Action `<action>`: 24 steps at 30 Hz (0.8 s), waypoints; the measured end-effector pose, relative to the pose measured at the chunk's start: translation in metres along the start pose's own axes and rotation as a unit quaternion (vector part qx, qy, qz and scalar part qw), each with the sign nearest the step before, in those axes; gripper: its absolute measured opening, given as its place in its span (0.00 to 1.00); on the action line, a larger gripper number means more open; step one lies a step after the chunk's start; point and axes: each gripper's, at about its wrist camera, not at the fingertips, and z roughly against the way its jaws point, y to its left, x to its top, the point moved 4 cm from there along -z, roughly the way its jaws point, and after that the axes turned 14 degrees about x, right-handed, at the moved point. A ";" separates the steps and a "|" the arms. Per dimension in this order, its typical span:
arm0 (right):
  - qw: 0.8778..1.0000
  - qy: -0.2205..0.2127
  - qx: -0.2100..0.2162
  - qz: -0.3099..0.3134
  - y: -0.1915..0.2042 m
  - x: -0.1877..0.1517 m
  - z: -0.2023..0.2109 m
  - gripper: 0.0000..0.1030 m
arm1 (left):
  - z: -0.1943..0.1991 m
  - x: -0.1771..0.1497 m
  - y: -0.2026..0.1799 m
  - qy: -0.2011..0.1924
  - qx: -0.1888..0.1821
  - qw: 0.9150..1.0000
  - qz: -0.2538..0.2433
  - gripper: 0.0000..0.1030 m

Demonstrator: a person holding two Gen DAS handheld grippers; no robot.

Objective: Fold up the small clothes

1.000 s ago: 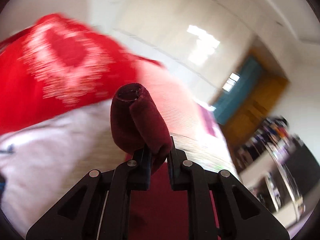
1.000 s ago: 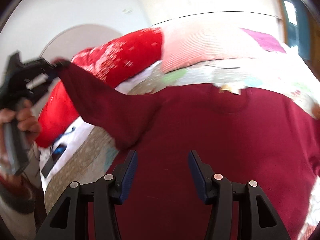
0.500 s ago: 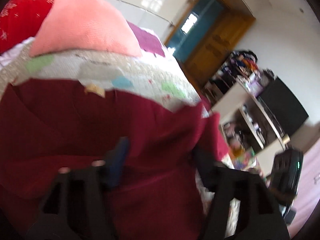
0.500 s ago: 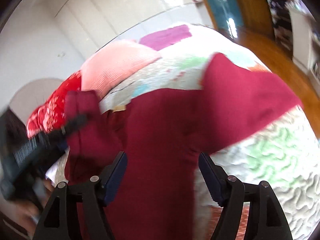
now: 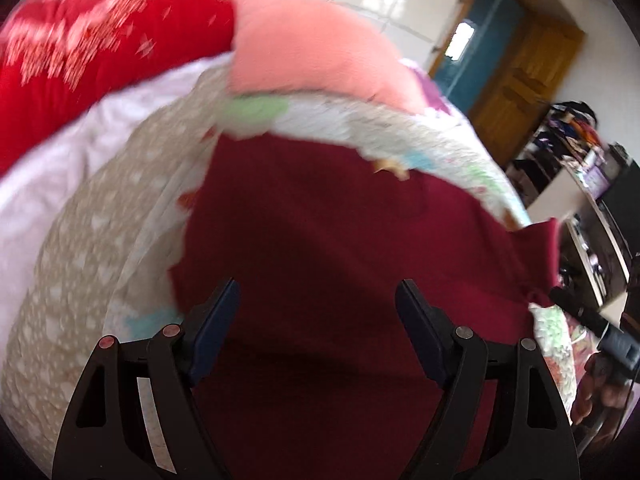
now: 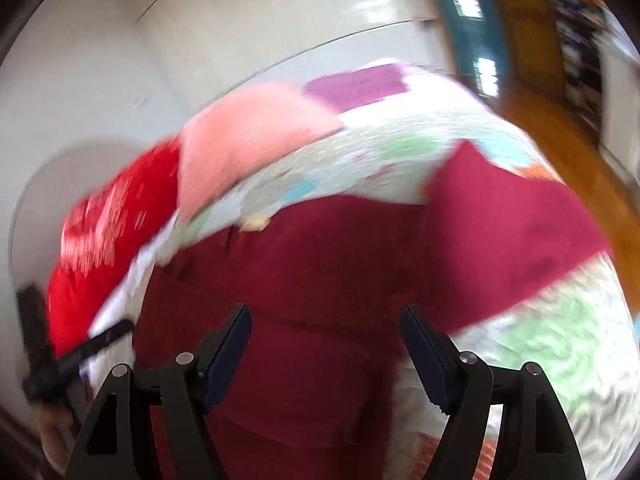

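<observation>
Both tongs (image 5: 318, 312) (image 6: 326, 340) wide, empty

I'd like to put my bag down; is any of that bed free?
Bare quilt lies right of the maroon garment, below its spread sleeve. The far end is crowded by the pink cushion and red cushion.

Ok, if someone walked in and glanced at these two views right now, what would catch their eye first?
First, the dark red garment spread flat across the patchwork quilt, one sleeve reaching out to the right in the right wrist view. Next, the bright red patterned cushion and salmon-pink pillow behind it. Both the left hand-held gripper and the right hand-held gripper hang open over the cloth, holding nothing.
</observation>
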 end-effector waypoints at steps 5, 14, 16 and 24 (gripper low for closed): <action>0.982 0.113 -0.018 0.151 0.035 -0.005 -0.079 0.64 | -0.014 -0.020 -0.001 0.014 0.021 1.000 -0.018 0.78; 0.961 0.167 0.006 0.222 0.037 -0.019 -0.117 0.06 | -0.020 -0.017 -0.001 0.008 0.033 0.999 -0.009 0.78; 0.951 0.171 -0.020 0.255 0.045 -0.022 -0.118 0.05 | -0.019 -0.013 -0.003 0.003 0.041 0.999 -0.007 0.78; 0.953 0.081 -0.085 0.278 0.054 0.042 -0.101 0.03 | -0.025 0.006 -0.008 -0.004 0.042 0.999 0.030 0.78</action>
